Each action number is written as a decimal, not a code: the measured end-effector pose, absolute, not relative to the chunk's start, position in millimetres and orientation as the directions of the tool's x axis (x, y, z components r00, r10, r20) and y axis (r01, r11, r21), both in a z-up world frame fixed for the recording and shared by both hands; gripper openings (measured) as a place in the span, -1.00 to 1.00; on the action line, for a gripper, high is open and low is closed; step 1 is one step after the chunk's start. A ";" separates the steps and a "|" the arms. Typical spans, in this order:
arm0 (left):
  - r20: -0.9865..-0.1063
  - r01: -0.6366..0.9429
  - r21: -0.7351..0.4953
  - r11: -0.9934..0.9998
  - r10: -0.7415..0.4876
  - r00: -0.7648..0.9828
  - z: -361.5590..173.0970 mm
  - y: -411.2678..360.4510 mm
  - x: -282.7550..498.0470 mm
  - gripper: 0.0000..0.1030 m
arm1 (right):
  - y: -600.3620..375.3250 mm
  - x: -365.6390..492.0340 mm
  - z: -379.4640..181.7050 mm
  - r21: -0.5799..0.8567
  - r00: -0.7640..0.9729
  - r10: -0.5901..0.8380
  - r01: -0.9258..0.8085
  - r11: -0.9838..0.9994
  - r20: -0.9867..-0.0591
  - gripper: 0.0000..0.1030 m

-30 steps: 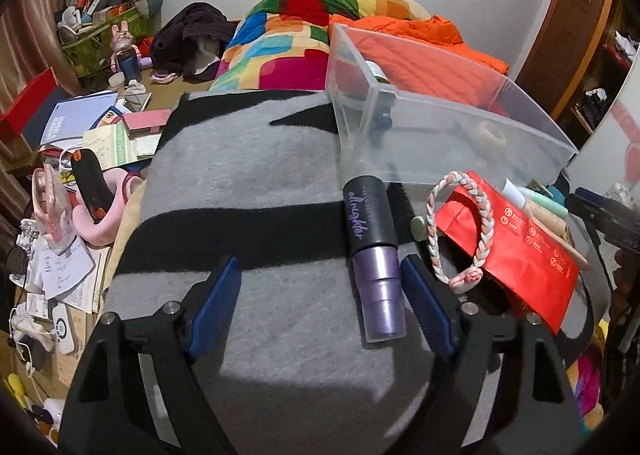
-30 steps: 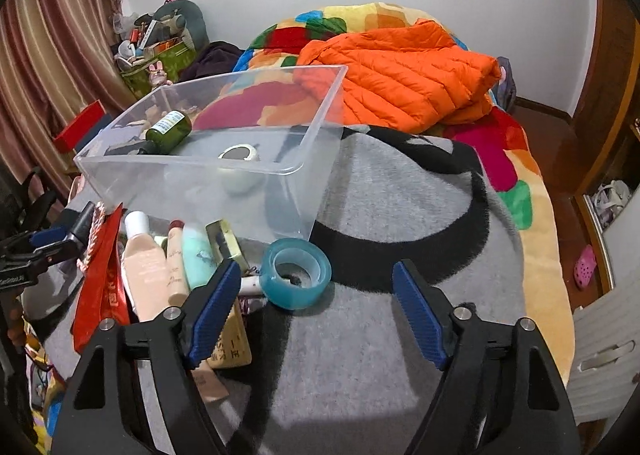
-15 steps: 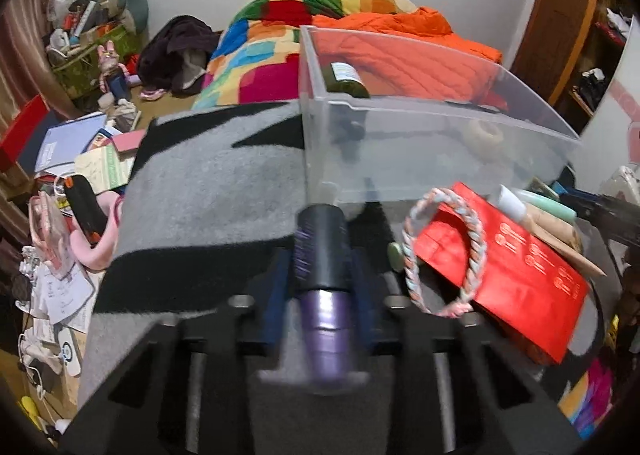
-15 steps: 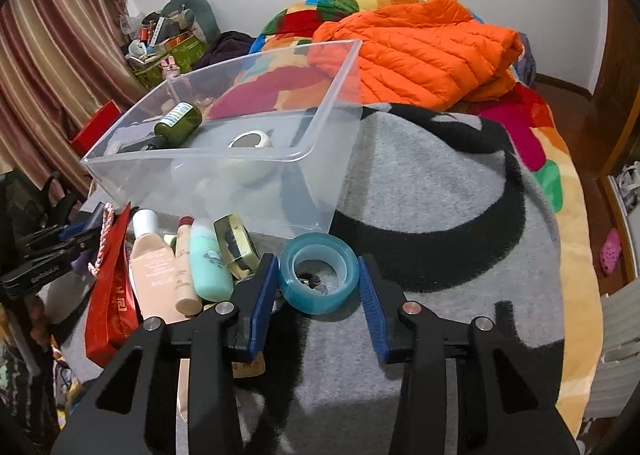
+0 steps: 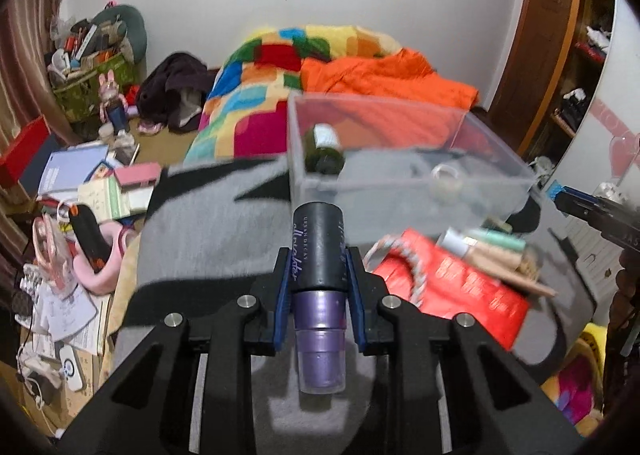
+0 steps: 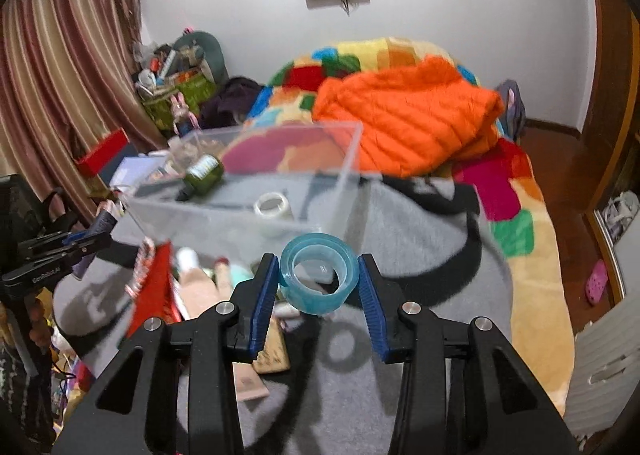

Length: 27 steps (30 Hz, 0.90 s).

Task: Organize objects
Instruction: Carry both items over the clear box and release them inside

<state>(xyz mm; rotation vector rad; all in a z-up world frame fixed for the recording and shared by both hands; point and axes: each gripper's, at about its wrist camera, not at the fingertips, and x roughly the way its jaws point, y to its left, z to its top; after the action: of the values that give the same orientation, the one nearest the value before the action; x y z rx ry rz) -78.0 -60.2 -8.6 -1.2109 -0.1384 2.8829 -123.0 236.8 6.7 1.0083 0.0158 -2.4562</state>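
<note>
So, our lines for carrying both things into the bin, biggest first:

Landmark: the clear plastic bin point(image 6: 248, 191) sits on the grey blanket point(image 6: 420, 239), already holding a green bottle point(image 6: 205, 172) and a white tape roll point(image 6: 273, 207).

Left gripper point(image 5: 319, 275): we have it clamped on the purple spray bottle point(image 5: 319, 287), lifted just short of the bin's near wall, cap pointing at it.

Right gripper point(image 6: 318, 287): we hold the blue tape roll point(image 6: 319, 279) between the pads, raised in front of the bin's near corner.

Doing it well: we judge each item should clear the rim before we let go, over bare floor away from the green bottle.

Risk: the tape is pinched across its round sides, so it may twist out.
</note>
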 end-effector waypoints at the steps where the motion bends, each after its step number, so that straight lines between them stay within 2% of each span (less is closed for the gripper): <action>1: -0.704 0.018 -0.089 -0.996 0.050 -0.709 -4.3 -59.5 -79.1 -0.51 | 234.4 -123.1 11.5 0.164 -0.620 -0.432 0.442 -0.882 -0.655 -0.28; 7: -0.666 -0.012 -0.090 -0.996 0.069 -0.743 18.4 -49.3 -95.3 -0.51 | 220.2 -131.5 30.9 0.172 -0.646 -0.461 0.460 -0.871 -0.609 -0.28; 12: -0.667 -0.035 -0.106 -0.994 0.097 -0.739 24.7 -42.2 -116.8 -0.51 | 202.2 -145.2 32.1 0.171 -0.639 -0.472 0.475 -0.863 -0.608 -0.28; 27: -0.766 -0.101 -0.093 -0.991 0.136 -0.629 1.5 -16.5 -187.5 -0.51 | 163.5 -195.8 -5.1 0.134 -0.550 -0.413 0.476 -0.869 -0.726 -0.28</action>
<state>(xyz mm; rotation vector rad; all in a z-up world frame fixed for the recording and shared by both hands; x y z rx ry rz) -187.5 -16.5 1.5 -1.2849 -0.0614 2.7219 -195.8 163.5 -5.1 1.0911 0.1060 -2.3910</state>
